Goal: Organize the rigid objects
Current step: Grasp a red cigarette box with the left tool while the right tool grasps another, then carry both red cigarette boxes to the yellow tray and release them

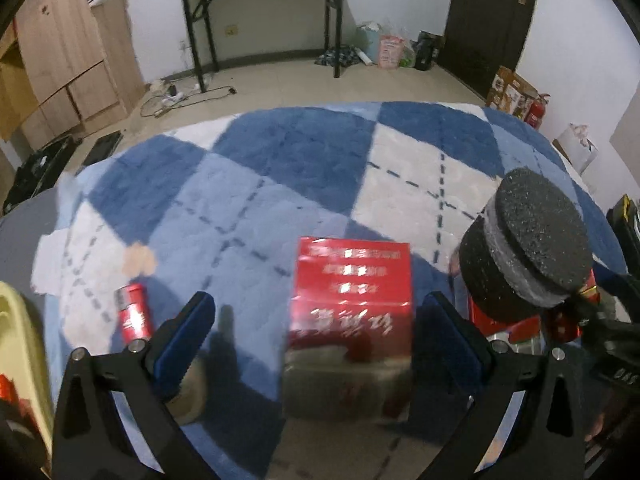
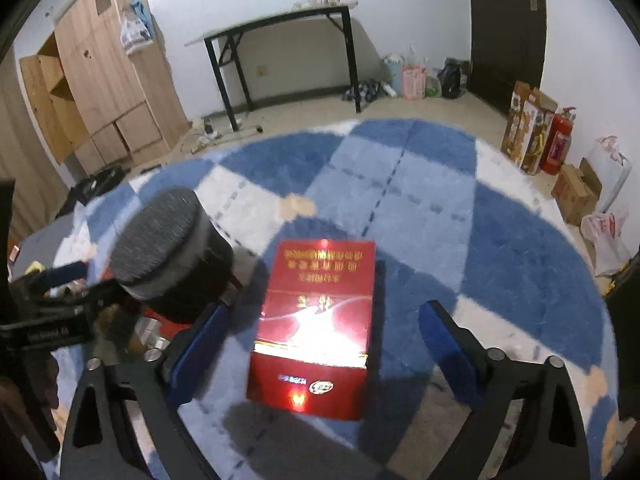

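In the left wrist view a red box with pale lettering [image 1: 352, 300] lies on the blue and white checked rug [image 1: 280, 160], between the blue pads of my left gripper [image 1: 318, 300]. That gripper is open, with a gap on each side of the box. A small red can [image 1: 134, 312] lies left of it. In the right wrist view a glossy red box with gold print [image 2: 316, 328] lies between the fingers of my right gripper [image 2: 325, 310], which is open and clear of it on both sides. Each gripper's black foam-topped body [image 1: 532, 240] [image 2: 168, 240] shows beside the other.
A pale yellow container [image 1: 12, 320] sits at the left edge. Beyond the rug stand a black folding table [image 2: 280, 24], a wooden cabinet [image 2: 100, 80], bags by a dark door [image 2: 508, 28], and cardboard boxes with a red fire extinguisher [image 2: 558, 144] on the right.
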A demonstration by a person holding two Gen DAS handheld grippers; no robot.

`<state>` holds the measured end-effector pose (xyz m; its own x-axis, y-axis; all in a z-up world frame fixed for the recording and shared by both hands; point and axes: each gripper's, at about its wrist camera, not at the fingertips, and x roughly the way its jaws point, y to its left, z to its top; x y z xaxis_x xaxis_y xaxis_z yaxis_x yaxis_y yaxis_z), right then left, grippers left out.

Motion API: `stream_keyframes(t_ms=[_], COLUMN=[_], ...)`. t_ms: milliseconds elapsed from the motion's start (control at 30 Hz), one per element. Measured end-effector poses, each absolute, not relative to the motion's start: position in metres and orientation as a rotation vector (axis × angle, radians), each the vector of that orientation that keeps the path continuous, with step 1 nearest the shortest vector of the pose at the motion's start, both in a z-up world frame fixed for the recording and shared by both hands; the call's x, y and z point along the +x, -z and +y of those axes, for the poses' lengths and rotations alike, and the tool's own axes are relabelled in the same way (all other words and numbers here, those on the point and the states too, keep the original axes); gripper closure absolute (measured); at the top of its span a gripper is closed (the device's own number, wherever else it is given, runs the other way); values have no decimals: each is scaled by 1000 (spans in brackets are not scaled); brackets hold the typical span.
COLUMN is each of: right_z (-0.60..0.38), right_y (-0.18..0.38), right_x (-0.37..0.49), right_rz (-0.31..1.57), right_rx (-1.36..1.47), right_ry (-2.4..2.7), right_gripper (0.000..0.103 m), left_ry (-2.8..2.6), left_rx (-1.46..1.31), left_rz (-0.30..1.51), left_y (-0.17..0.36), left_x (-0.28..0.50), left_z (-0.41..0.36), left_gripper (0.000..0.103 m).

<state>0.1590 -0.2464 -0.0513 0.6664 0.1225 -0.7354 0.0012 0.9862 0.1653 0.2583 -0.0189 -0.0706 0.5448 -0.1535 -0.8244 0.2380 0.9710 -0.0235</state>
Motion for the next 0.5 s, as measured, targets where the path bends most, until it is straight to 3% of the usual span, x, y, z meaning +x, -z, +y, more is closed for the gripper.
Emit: stream_keyframes(t_ms=[100, 200, 267, 500], right_z=[-244, -247, -252, -266], right_y=[60, 61, 62, 32], right_x=[164, 163, 162, 133], right_rz=[827, 807, 801, 719], right_rx=[108, 89, 105, 133], right_ry=[-64, -63, -83, -120], right_gripper=[19, 40, 43, 44], left_ry=[250, 217, 220, 220], left_rx=[105, 95, 91, 120], left_rz=[974, 949, 929, 865], left_y=[79, 82, 79, 37], left_x=[257, 250, 242, 200], left_z=[-29, -33, -35, -30], left_gripper=[7, 24, 44, 45])
